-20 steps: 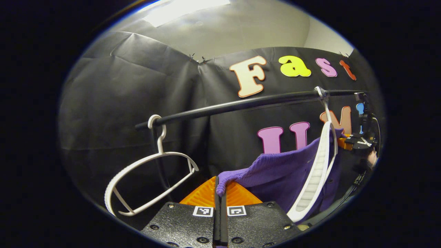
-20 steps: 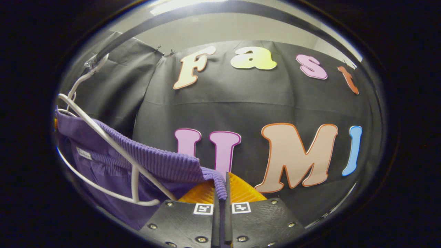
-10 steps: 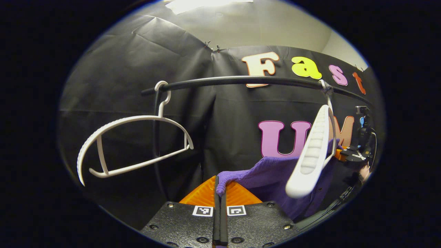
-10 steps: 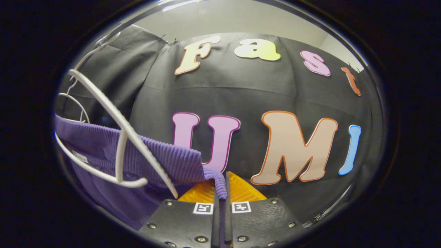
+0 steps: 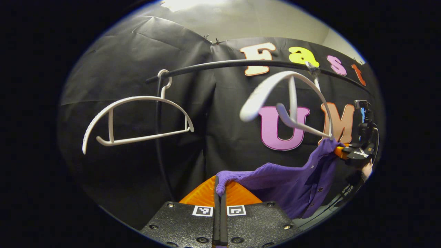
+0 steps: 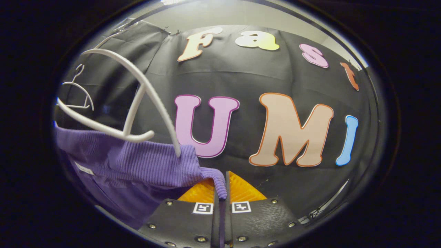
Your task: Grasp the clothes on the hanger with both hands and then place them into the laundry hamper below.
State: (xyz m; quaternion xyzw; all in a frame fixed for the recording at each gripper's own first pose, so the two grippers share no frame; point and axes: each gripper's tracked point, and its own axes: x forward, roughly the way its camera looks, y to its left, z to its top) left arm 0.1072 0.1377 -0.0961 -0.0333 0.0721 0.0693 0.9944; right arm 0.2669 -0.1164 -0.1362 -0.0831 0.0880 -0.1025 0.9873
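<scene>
Purple knit cardigan [image 5: 289, 181]: pinched between left gripper [image 5: 219, 187] and right gripper [image 6: 220, 187], clear of white hanger [image 5: 289, 100]. Advice: lower both ends level toward the hamper.

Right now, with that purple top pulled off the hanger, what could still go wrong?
The left gripper and the right gripper each pinch just a small edge of the purple garment, so it might slip free. The near hanger's tip looks to be touching the knit and could snag it. That hanger is tilted on the rail and might come unhooked.
</scene>
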